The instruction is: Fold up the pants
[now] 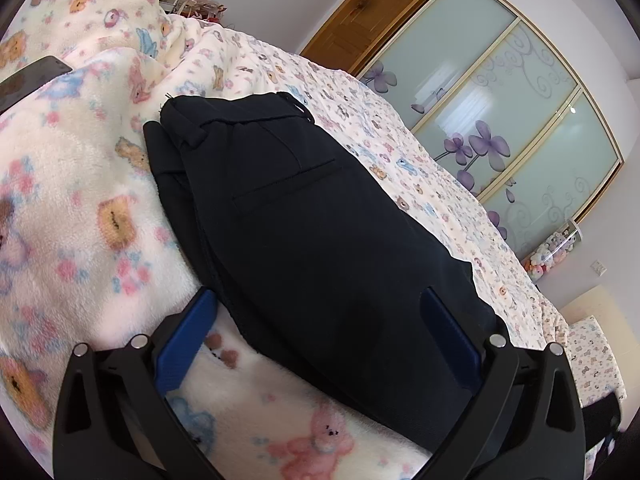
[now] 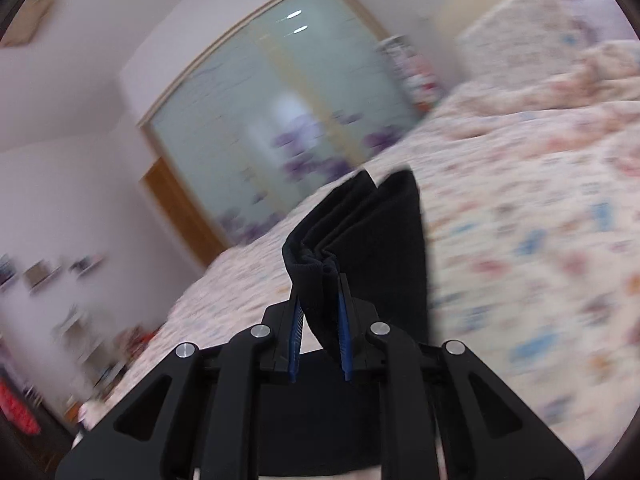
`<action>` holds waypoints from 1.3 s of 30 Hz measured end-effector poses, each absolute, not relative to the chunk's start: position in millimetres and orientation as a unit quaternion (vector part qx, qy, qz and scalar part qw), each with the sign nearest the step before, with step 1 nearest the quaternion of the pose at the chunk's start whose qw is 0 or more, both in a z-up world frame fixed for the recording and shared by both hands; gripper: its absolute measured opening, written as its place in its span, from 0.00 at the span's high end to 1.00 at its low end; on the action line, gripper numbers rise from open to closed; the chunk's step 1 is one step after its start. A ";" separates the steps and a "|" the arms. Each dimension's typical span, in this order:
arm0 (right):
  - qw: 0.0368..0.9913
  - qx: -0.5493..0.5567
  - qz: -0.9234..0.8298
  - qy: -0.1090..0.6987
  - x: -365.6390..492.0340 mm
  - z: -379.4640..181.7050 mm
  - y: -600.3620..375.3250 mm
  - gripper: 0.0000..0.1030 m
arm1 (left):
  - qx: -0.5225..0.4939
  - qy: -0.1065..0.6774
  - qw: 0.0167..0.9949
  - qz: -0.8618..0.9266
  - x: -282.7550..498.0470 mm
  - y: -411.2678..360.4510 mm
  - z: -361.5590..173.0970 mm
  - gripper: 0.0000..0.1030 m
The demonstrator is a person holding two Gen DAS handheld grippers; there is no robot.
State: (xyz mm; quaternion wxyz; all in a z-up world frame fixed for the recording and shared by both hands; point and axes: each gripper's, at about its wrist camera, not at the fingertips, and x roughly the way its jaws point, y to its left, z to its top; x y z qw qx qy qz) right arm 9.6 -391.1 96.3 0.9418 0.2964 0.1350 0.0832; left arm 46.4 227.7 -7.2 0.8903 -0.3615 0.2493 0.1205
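Observation:
Dark navy pants (image 1: 304, 216) lie on the bed, waistband far from me, a back pocket facing up. My left gripper (image 1: 320, 304) is open, its blue pads (image 1: 184, 340) spread on either side of the near part of the pants, just above the fabric. In the right wrist view my right gripper (image 2: 320, 284) is shut on a bunched fold of the dark pants (image 2: 360, 232) and holds it lifted above the bed; this view is blurred by motion.
The bed is covered by a fleecy teddy-bear blanket (image 1: 80, 220) and a patterned sheet (image 1: 420, 168). A dark phone (image 1: 28, 80) lies on the blanket at far left. A sliding-door wardrobe (image 1: 500, 120) with purple flowers stands behind the bed, beside a wooden door (image 1: 368, 16).

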 end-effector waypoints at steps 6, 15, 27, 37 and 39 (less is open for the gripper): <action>0.921 0.248 0.197 0.226 65.3 82.1 -242.0 0.84 | -0.363 0.249 0.890 0.120 46.0 227.3 -7.0 0.02; 0.903 0.191 0.214 0.320 87.9 27.4 -140.4 0.84 | -0.365 0.248 0.889 0.119 47.3 225.8 -6.7 0.02; 0.897 0.038 0.257 0.356 62.9 26.7 -102.6 0.43 | -0.368 0.250 0.888 0.117 47.2 225.2 -7.4 0.02; 0.898 0.001 0.192 0.396 90.6 3.6 -83.4 0.61 | -0.368 0.249 0.888 0.117 46.5 224.8 -7.3 0.02; 0.900 -0.011 0.178 0.397 93.6 0.2 -81.5 0.70 | -0.368 0.249 0.888 0.117 46.5 224.7 -7.3 0.02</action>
